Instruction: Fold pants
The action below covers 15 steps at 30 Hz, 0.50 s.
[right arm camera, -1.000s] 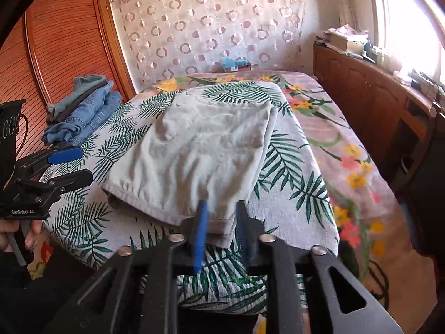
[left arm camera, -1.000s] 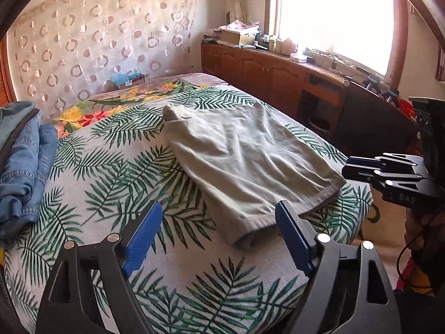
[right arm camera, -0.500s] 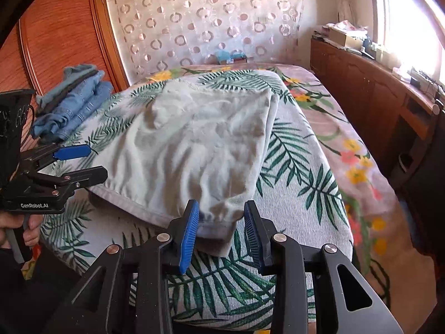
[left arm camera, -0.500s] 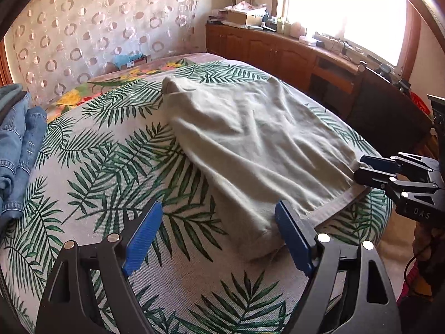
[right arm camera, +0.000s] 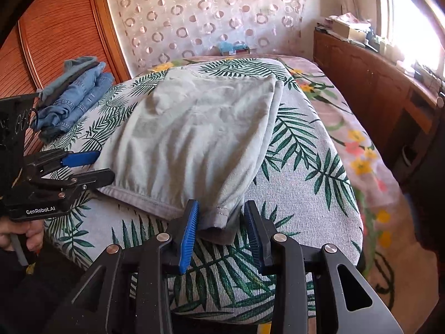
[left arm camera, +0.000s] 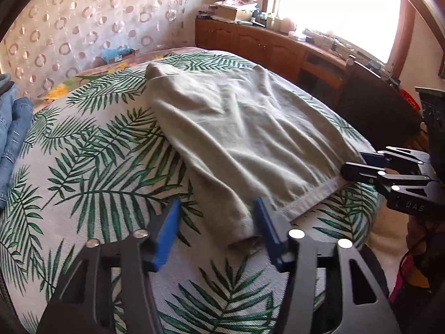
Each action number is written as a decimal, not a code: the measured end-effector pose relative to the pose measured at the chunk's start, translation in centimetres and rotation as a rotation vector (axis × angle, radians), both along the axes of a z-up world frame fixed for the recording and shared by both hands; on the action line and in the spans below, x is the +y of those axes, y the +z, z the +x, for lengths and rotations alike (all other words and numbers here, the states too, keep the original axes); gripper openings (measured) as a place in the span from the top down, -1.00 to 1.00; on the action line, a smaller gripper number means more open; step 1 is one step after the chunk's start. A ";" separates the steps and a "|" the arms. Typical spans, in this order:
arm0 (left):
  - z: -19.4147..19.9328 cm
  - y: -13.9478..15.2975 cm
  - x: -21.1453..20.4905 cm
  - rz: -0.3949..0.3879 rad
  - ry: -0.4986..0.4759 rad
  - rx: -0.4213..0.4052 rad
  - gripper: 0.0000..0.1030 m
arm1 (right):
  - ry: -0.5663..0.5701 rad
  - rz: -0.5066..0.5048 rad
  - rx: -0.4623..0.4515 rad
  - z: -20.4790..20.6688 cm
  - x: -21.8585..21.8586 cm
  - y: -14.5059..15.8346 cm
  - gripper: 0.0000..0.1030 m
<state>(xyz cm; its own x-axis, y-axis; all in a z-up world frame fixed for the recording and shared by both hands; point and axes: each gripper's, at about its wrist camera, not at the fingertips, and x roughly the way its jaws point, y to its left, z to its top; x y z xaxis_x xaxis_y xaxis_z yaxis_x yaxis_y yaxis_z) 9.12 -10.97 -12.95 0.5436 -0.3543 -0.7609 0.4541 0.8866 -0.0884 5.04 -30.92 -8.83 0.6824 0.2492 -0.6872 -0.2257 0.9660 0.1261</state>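
Pale grey-green pants (left arm camera: 244, 139) (right arm camera: 200, 128) lie folded flat on the leaf-print bed cover (left arm camera: 97, 172) (right arm camera: 300, 167), with the hem edge toward me. My left gripper (left arm camera: 216, 211) (right arm camera: 105, 164) hovers low at the near left corner of the pants. Its jaws are closing, the corner lies between them against the right pad, and the left pad stands clear. My right gripper (right arm camera: 221, 211) (left arm camera: 352, 162) is open around the near right corner. The cloth touches its left pad and a gap shows on the other side.
A stack of blue jeans (right arm camera: 72, 94) (left arm camera: 11, 128) rests on the far left of the bed. Wooden cabinets (right arm camera: 375, 83) (left arm camera: 264, 47) run under the window on the right, with a dark chair (left arm camera: 375, 105) beside the bed. A person's hand (right arm camera: 16, 231) holds the left gripper.
The left gripper has sunk toward the pants' corner and its jaws have narrowed. The right gripper has stayed put, with its jaws slightly wider than a second ago.
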 end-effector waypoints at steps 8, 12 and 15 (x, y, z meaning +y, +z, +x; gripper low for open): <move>-1.0 0.2 -0.2 -0.008 -0.002 0.000 0.15 | 0.006 -0.003 -0.006 -0.4 0.1 -0.2 0.36; -1.3 0.2 -0.1 -0.033 -0.012 0.010 0.30 | 0.024 0.025 -0.001 -0.4 0.0 -0.2 0.61; -1.6 0.2 -0.1 -0.053 -0.024 0.015 0.44 | 0.032 0.036 0.001 -0.4 0.0 -0.2 0.70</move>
